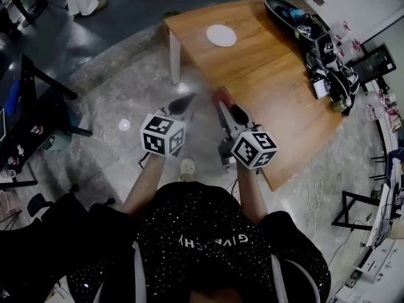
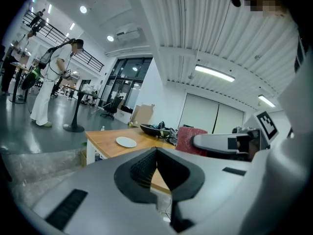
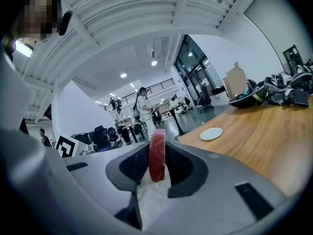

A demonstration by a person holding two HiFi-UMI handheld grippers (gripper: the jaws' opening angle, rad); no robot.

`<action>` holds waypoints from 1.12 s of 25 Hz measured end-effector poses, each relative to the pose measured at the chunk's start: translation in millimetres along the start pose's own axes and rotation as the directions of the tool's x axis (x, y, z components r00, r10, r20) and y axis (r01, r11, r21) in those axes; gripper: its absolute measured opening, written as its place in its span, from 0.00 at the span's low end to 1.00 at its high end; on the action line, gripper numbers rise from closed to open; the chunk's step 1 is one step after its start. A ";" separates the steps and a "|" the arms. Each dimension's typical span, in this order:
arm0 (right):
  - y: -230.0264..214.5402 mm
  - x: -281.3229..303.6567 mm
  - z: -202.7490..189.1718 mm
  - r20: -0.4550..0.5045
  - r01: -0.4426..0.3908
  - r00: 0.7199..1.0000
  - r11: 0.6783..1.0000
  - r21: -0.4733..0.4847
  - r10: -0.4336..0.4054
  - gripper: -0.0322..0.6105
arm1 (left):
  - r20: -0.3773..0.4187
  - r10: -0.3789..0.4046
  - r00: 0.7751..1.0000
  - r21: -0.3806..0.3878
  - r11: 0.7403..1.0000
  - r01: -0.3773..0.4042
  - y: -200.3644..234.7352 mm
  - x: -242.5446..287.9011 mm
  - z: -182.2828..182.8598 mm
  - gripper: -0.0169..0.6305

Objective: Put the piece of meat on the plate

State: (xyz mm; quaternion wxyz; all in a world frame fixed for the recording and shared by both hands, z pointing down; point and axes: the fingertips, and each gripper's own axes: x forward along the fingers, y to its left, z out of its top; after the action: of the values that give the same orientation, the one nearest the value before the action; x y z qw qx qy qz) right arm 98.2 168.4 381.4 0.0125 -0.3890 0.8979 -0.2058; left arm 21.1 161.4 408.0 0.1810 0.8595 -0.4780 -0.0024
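Here the piece of meat (image 3: pixel 157 155) stands upright, long axis vertical.

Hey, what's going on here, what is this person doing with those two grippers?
A person holds a two-jaw gripper in each hand beside a wooden table. The right gripper is clamped on a red piece of meat, held upright between its jaws. The left gripper is shut and empty. The white plate sits farther along the table, with no meat on it yet.
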 end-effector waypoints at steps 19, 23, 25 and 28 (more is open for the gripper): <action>-74.6 78.4 26.3 -0.007 -0.049 0.999 0.999 0.014 0.049 0.20 | 0.001 0.050 0.999 0.017 0.999 -0.050 52.4 89.2 20.3 0.04; -75.0 77.2 24.8 -0.009 -0.050 0.999 0.999 0.018 0.051 0.20 | 0.000 0.046 0.999 0.024 0.999 -0.046 48.0 89.2 21.1 0.04; -73.9 75.4 23.2 -0.011 -0.049 0.999 0.999 0.022 0.049 0.20 | -0.004 0.044 0.999 0.030 0.999 -0.044 44.7 86.6 19.7 0.04; -74.4 72.0 19.9 -0.012 -0.045 0.999 0.998 0.040 0.046 0.20 | -0.015 0.044 0.999 0.032 0.999 -0.043 40.6 83.7 15.0 0.04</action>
State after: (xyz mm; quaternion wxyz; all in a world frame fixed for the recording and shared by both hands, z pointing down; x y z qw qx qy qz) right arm 103.2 65.0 401.3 0.0192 -0.3667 0.9023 -0.2259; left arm 30.5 68.5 420.8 0.1714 0.8517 -0.4950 0.0159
